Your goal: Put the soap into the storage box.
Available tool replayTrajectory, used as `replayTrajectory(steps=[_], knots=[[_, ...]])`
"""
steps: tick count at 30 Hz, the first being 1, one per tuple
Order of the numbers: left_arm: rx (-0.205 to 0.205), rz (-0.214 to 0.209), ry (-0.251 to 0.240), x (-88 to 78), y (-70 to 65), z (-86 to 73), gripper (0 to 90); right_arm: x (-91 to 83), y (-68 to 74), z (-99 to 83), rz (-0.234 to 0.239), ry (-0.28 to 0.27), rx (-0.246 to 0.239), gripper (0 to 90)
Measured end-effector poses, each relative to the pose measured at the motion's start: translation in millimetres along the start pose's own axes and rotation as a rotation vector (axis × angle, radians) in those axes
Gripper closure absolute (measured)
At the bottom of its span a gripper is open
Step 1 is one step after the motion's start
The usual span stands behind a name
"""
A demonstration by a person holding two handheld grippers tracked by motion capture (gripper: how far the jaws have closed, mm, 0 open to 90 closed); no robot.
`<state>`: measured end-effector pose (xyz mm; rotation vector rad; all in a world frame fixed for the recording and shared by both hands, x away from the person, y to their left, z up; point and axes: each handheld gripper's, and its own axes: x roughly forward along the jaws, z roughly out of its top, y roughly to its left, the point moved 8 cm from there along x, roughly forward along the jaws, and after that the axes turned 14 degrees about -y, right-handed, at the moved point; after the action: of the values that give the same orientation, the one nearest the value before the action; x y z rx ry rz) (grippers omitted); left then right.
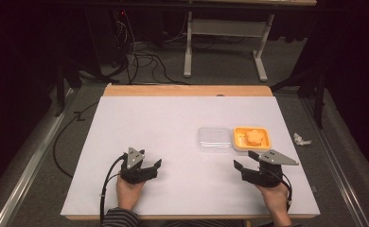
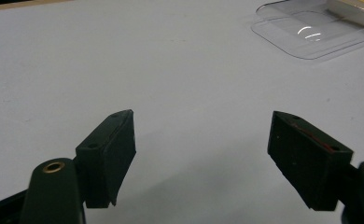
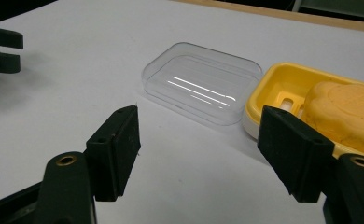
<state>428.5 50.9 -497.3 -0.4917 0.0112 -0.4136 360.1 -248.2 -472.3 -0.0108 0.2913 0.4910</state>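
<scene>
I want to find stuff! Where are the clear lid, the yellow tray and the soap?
clear lid (image 3: 201, 88), right gripper view, flat top.
yellow tray (image 3: 273, 86), right gripper view, rim.
soap (image 3: 346, 112), right gripper view, top.

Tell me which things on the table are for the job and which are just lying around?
For the job:
- clear lid, lying beside the dish
- yellow soap dish
- flower-shaped orange soap inside the dish
- right gripper, open, nearest them
- left gripper, open

Just lying around:
- crumpled white paper on the floor
- cables on the floor

A clear plastic lid (image 3: 202, 88) lies flat, touching a yellow soap dish (image 3: 283, 91) holding what looks like yellow flower-shaped soap (image 3: 346, 114).
</scene>
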Motion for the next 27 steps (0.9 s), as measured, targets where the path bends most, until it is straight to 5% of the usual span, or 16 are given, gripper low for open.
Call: replayTrajectory(steps=[27], knots=[[-0.002,0.000,0.001,0.1,0.1,0.0,24.1,37.5,-2.5,-28.7,-0.042,0.142,-0.039,31.8]])
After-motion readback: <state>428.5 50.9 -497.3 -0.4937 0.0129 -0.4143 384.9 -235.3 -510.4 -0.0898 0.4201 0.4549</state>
